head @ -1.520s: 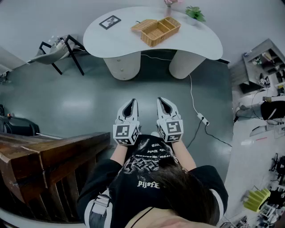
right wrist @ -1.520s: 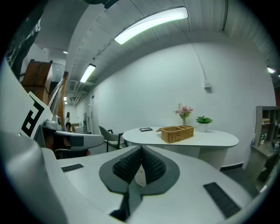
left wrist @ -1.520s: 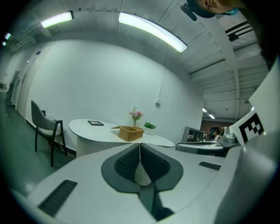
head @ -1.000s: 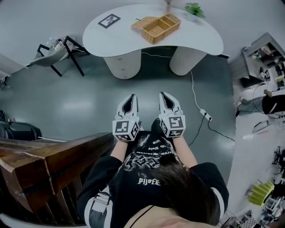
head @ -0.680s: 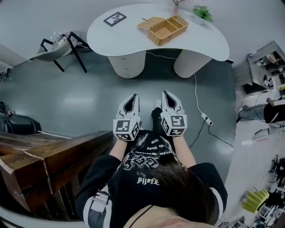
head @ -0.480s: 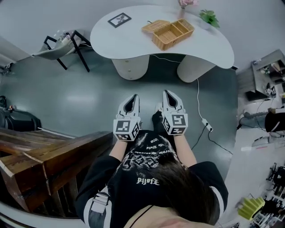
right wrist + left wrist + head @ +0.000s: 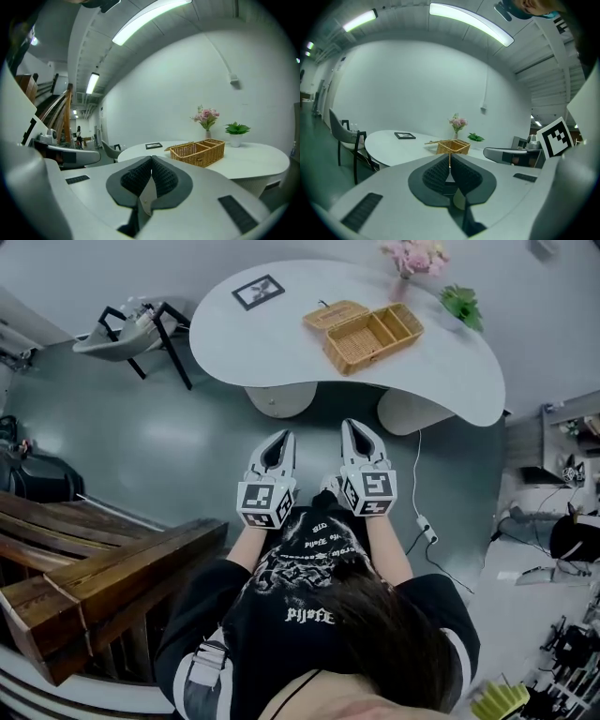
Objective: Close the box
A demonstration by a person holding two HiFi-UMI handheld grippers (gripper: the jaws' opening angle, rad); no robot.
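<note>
A wicker box (image 7: 375,336) stands on the white table (image 7: 281,343), its lid (image 7: 336,315) lying open to the left. The box also shows in the left gripper view (image 7: 453,146) and in the right gripper view (image 7: 198,151). My left gripper (image 7: 281,436) and right gripper (image 7: 356,426) are held side by side above the floor, short of the table's near edge. Both are shut with nothing between the jaws. The left gripper (image 7: 449,158) points at the box; from the right gripper (image 7: 151,160) the box lies to the right.
On the table are a black picture frame (image 7: 258,291), a vase of pink flowers (image 7: 411,259) and a small green plant (image 7: 461,306). A chair (image 7: 131,329) stands left of it. A wooden railing (image 7: 103,577) is at my left, a cable and power strip (image 7: 427,526) on the floor.
Both grippers and the person have moved forward toward the table; the table and box now lie closer and look larger in all views. The jaws stay shut.
</note>
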